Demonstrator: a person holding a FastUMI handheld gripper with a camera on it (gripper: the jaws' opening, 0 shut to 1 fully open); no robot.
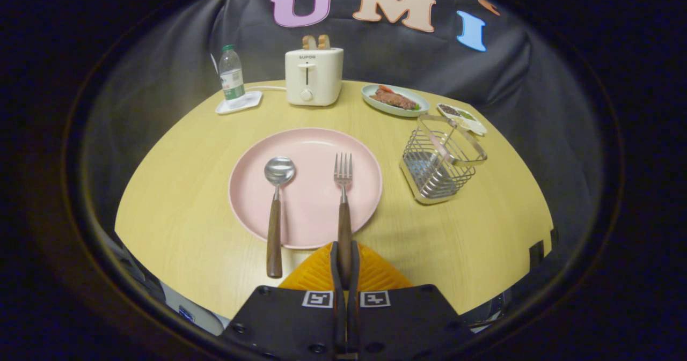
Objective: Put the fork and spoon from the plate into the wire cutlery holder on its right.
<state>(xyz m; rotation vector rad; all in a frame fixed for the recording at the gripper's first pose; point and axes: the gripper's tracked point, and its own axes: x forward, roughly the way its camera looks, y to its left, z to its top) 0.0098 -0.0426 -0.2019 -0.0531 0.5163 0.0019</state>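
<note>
While closed on the fork (343, 200) handle, gripper (344, 267); spoon (277, 211) on plate (306, 152), wire holder (441, 162) apparently empty.

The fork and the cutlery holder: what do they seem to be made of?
The fork with the brown handle, which the hand-held gripper pinches: shiny metal tines, probably steel; its dark, matte handle looks like wood. The wire cutlery holder: thin, bright, reflective rods, likely polished metal.
</note>
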